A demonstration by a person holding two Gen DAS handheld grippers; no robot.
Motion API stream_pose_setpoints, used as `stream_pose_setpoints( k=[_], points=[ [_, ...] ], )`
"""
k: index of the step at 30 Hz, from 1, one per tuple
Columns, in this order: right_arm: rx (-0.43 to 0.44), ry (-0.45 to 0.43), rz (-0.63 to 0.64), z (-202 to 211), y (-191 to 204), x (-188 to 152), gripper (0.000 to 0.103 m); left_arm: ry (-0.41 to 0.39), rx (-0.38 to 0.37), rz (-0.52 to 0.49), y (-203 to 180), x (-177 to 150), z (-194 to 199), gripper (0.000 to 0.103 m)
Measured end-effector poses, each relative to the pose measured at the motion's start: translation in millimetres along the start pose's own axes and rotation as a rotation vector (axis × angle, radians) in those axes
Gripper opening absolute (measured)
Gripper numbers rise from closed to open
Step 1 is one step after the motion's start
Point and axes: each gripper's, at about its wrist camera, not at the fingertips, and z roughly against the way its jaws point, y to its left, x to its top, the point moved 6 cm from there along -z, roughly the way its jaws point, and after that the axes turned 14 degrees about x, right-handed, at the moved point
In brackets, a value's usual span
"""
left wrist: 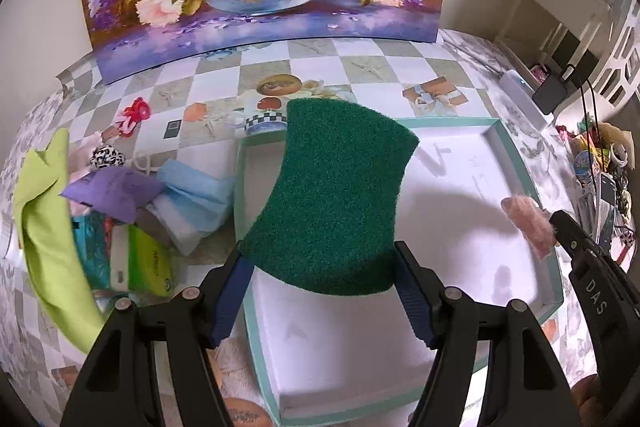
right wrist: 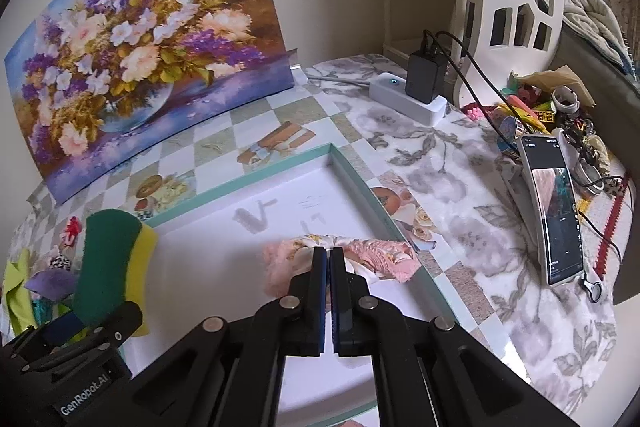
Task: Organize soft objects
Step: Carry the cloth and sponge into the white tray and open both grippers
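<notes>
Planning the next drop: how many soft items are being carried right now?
2. A green-and-yellow sponge in the left hand-held gripper, and a pink cloth in the right hand-held gripper, both above the white tray.

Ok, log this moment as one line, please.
left gripper: shut on sponge | right gripper: shut on pink cloth | both over tray | nothing released

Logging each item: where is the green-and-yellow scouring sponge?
The green-and-yellow scouring sponge is clamped in the left gripper, above the left side of the teal-rimmed white tray.
</notes>
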Motion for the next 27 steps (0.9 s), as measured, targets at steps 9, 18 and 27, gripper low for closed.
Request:
stream_pose_setpoints(
  k=[9, 18, 27],
  points=[
    [-0.012, 0.016, 0.038, -3.5, 5.0, -2.0, 0.002, 0.017, -0.038, 0.026, 4.5, 0.8, 0.3, 0.071],
    [-0.040, 0.051, 0.059, -6.7, 5.4, -7.1, 0.004, 0.029, -0.062, 0.064, 12.5, -0.1, 1.9, 0.085],
    [-0.038, 0.131, 0.086, -17.7, 10.5, -18.2, 0.003, 0.057, 0.023, 0.084, 29.5, -5.4, -3.4, 0.089]
  ],
)
